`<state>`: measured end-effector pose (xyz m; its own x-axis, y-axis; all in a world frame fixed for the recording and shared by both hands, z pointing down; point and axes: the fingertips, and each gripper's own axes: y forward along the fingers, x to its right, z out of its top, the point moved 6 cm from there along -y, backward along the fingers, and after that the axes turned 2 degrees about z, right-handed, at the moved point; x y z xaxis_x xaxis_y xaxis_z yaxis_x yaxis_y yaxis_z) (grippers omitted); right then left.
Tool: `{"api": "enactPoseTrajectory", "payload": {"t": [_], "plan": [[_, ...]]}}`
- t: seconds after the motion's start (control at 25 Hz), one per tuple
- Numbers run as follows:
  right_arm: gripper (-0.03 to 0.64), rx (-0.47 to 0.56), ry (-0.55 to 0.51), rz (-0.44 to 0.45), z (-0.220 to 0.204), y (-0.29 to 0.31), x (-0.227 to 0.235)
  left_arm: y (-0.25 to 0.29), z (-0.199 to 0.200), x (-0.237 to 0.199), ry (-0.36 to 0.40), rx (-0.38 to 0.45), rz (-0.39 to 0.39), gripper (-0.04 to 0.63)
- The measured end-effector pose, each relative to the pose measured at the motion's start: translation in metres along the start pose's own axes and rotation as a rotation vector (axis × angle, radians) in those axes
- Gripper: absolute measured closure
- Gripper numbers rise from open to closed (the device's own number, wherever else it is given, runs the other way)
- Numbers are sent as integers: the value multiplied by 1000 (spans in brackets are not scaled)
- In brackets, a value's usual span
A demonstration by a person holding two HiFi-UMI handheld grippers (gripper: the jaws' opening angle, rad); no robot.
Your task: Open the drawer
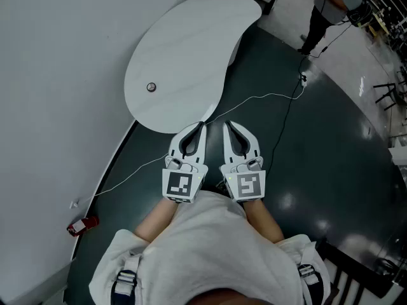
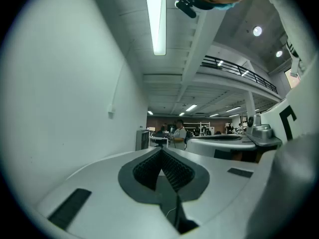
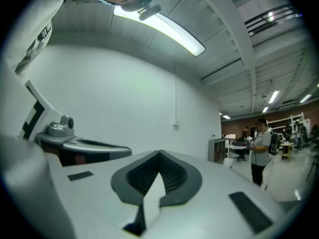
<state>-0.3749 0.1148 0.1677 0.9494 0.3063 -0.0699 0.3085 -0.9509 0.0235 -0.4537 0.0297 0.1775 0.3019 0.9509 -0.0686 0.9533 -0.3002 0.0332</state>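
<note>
No drawer shows in any view. In the head view both grippers are held level, side by side, close in front of the person's body. The left gripper (image 1: pixel 202 125) has its jaws together with nothing between them. The right gripper (image 1: pixel 227 124) stands a hand's width to its right, also shut and empty. Both point towards the near edge of a white kidney-shaped table (image 1: pixel 184 49). In the left gripper view the left gripper (image 2: pixel 161 150) has its tips meeting against the open hall. In the right gripper view the right gripper (image 3: pixel 160 153) looks the same, facing the white wall.
A small round dark-red thing (image 1: pixel 151 87) lies on the table. A white cable (image 1: pixel 267 97) runs across the dark floor. A red object (image 1: pixel 82 225) lies by the white wall at left. A person (image 1: pixel 331 5) stands far off at top right; a chair (image 1: pixel 356 269) is at lower right.
</note>
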Motion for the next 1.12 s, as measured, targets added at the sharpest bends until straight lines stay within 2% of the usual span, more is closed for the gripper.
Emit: {"api": "enactPoseTrajectory", "payload": {"t": [0.24, 0.52, 0.68, 0.8, 1.12], "plan": [[603, -13, 9, -13, -2, 18, -6, 9, -4, -16, -9, -4, -24, 589], [604, -29, 45, -103, -8, 24, 5, 32, -11, -23, -33, -27, -96, 590], [603, -50, 24, -178, -20, 24, 42, 65, -17, -6, -48, -50, -136, 590], [603, -60, 27, -219, -25, 29, 84, 105, -19, 9, -33, -45, -156, 589], [603, 4, 10, -255, -26, 37, 193, 214, -13, 68, 11, -18, -235, 589]]}}
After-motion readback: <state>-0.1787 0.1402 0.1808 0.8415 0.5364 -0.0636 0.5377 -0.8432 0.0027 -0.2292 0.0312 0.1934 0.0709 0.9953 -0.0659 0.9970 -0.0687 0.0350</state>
